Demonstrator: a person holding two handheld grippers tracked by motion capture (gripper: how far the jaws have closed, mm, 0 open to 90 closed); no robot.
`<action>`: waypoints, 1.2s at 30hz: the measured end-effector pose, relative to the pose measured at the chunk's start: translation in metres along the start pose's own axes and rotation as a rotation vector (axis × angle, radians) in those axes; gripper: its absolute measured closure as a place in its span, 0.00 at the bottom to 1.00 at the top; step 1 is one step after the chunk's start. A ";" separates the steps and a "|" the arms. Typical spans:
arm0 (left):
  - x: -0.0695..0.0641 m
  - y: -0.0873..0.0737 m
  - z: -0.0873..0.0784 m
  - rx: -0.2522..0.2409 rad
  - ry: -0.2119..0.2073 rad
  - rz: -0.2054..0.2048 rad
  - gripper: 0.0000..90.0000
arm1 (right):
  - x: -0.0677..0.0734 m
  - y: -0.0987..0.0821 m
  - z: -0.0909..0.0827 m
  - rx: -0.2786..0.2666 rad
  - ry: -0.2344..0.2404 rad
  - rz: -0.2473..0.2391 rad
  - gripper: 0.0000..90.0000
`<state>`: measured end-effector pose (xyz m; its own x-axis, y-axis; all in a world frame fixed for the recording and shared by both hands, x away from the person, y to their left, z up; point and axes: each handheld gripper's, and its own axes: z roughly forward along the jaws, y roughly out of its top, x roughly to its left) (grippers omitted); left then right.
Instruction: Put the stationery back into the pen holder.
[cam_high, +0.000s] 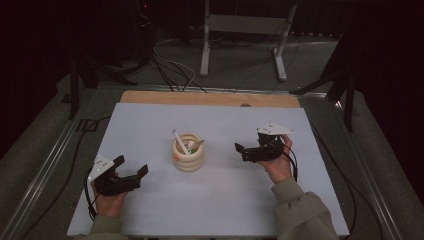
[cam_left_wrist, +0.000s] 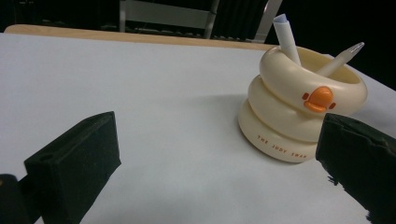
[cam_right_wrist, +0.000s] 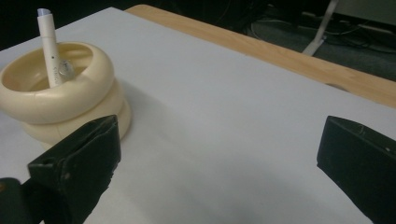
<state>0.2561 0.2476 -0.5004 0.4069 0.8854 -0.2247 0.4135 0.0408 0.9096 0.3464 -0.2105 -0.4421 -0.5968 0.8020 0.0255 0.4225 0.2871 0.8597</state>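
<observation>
I hold a tool in each hand, and both are off the work: my left tool sits low at the near left of the white surface, my right tool to the right of the cream ringed pen holder. Both have their jaws spread wide and grip nothing. The holder stands upright near the middle of the surface, between the tools and apart from both. A white pen leans up out of it, with a second, paler pen slanting beside it.

I judge this the approach step, with nothing grasped yet. Next I need to bring one tool over the rim, line its jaws on a pen's shaft and close gently, perhaps steadying the holder with the other.

Nothing blocks the way; the surface around is bare. The holder could tip if nudged.
</observation>
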 end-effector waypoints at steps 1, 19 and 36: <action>0.000 0.000 0.000 0.000 0.002 0.002 0.00 | -0.001 -0.001 -0.002 -0.003 -0.002 -0.002 0.00; 0.000 0.001 -0.002 -0.005 0.017 0.005 0.00 | -0.013 -0.047 -0.042 -0.024 -0.065 0.007 0.00; -0.001 0.003 -0.003 -0.014 0.011 0.019 0.00 | -0.031 -0.072 -0.064 -0.103 -0.083 0.075 0.00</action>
<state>0.2539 0.2483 -0.4967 0.4053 0.8913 -0.2033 0.3946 0.0301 0.9184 0.2912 -0.2892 -0.4719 -0.5060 0.8609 0.0532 0.3890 0.1728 0.9049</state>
